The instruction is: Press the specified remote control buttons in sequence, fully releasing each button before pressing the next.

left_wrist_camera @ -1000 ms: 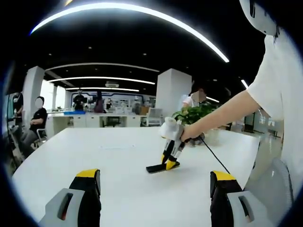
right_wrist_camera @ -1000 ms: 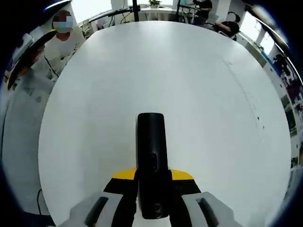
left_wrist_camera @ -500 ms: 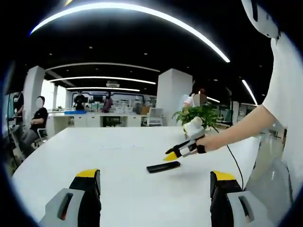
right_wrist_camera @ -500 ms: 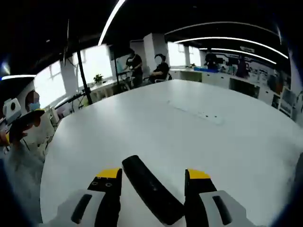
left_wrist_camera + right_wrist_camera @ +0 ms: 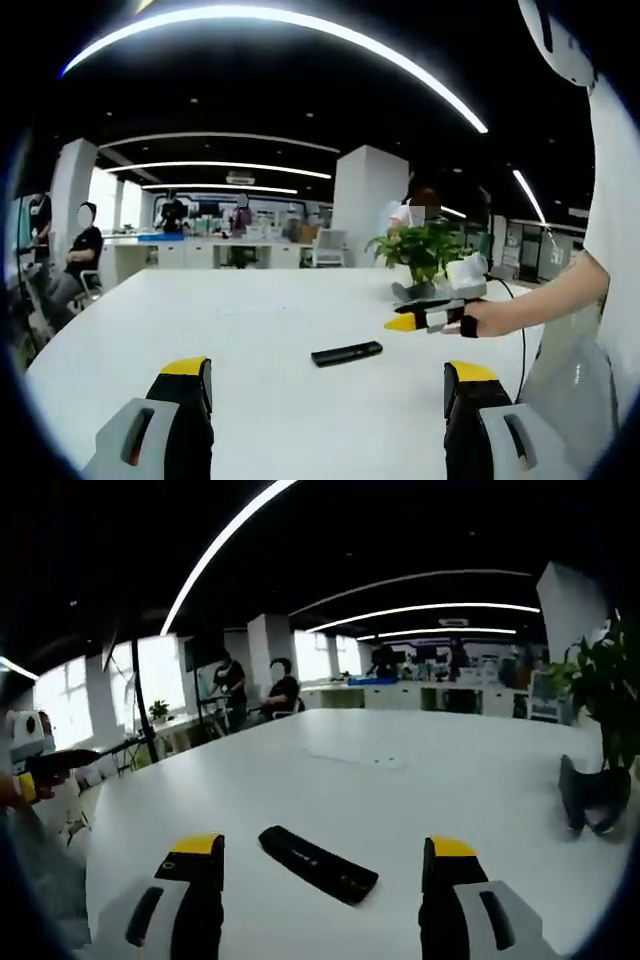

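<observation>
A slim black remote control (image 5: 346,353) lies flat on the white table (image 5: 250,330), ahead of my left gripper (image 5: 327,385), whose jaws stand wide open with nothing between them. My right gripper (image 5: 402,322) comes in from the right of the left gripper view, held in a hand and hovering above and to the right of the remote. In the right gripper view the remote (image 5: 318,864) lies on the table just ahead of the right gripper (image 5: 323,846), between its open jaws and touching neither. The left gripper (image 5: 45,764) appears at the far left.
A potted green plant (image 5: 424,247) stands at the table's far side; its dark base (image 5: 590,795) is at the right of the right gripper view. Several people sit or stand at desks in the office beyond. The table edge curves close on the left (image 5: 95,880).
My right gripper has lifted off the remote, tilted back level, drawn away to the right and opened wider. The remote stays flat on the table. The left gripper has not moved.
</observation>
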A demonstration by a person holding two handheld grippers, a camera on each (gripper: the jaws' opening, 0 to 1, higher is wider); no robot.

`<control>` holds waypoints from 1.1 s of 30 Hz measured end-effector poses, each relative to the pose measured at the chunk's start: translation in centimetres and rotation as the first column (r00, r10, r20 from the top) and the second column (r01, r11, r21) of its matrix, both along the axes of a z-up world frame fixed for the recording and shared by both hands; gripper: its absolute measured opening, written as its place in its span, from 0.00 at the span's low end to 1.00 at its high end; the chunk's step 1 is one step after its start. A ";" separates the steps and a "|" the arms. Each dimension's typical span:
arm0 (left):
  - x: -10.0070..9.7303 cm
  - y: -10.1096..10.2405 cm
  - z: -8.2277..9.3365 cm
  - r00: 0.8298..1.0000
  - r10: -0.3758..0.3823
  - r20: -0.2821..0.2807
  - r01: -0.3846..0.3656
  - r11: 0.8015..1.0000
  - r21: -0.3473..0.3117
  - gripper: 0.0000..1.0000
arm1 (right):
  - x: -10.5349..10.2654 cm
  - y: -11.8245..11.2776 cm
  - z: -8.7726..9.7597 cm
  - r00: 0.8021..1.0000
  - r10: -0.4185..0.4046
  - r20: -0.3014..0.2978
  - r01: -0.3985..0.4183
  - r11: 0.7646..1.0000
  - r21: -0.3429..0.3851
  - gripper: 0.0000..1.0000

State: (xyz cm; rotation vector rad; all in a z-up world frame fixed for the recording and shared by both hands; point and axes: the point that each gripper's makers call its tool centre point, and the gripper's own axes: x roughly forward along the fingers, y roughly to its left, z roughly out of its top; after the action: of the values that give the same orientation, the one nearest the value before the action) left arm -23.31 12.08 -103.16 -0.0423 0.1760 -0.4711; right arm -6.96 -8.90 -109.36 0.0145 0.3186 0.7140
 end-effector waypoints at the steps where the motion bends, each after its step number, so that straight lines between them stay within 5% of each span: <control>1: 0.0 0.0 0.0 1.000 -0.004 0.001 0.004 1.000 -0.001 1.00 | -0.3 -0.1 0.3 1.000 -0.012 0.007 0.012 1.000 0.011 0.83; 17: -0.2 0.4 -0.3 1.000 -0.007 0.021 0.007 1.000 0.014 1.00 | -6.8 -5.0 3.7 0.986 -0.163 0.020 0.159 0.979 0.129 0.82; 23: -0.5 -1.6 0.9 0.999 -0.019 0.029 0.018 0.999 0.027 1.00 | -8.9 -6.3 4.2 0.983 -0.178 0.036 0.173 0.979 0.107 0.82; 33: -0.6 -1.5 0.6 0.999 -0.037 0.035 0.036 0.999 0.041 1.00 | -12.3 -7.8 6.0 0.970 -0.233 0.074 0.225 0.968 0.109 0.81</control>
State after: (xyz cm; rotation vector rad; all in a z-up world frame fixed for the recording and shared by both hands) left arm -23.91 10.55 -102.56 0.0089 0.1514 -0.5044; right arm -19.26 -16.74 -103.36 0.1135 0.1945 0.4985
